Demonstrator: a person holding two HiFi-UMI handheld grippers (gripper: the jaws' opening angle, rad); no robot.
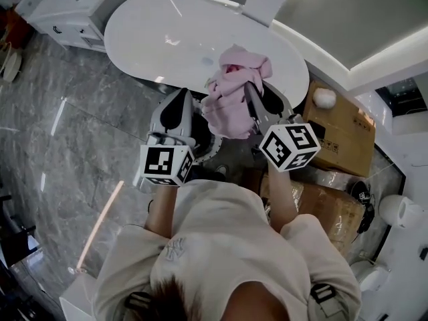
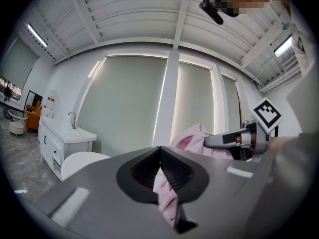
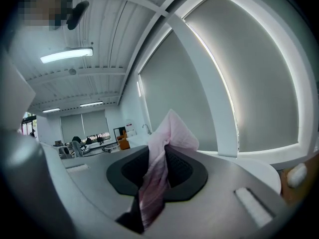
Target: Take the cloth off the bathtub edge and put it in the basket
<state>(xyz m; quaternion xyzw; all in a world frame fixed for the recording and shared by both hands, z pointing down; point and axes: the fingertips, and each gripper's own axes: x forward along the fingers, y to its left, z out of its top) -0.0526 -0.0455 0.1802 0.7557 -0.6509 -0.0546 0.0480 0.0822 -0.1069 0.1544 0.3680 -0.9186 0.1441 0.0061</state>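
A pink cloth hangs bunched in the air between my two grippers, in front of the near edge of the white bathtub. My left gripper is shut on one part of the cloth, which is pinched between its dark pads. Another fold is clamped in my right gripper, and pink fabric sticks out above and below those jaws. The left gripper view also shows the right gripper beside the cloth. Below the cloth sits a dark round container with a pale rim, mostly hidden.
Cardboard boxes are stacked at the right, with a white ball-like object on top. A white vanity cabinet stands at the far left. Grey marble floor spreads to the left. White fixtures stand at the far right.
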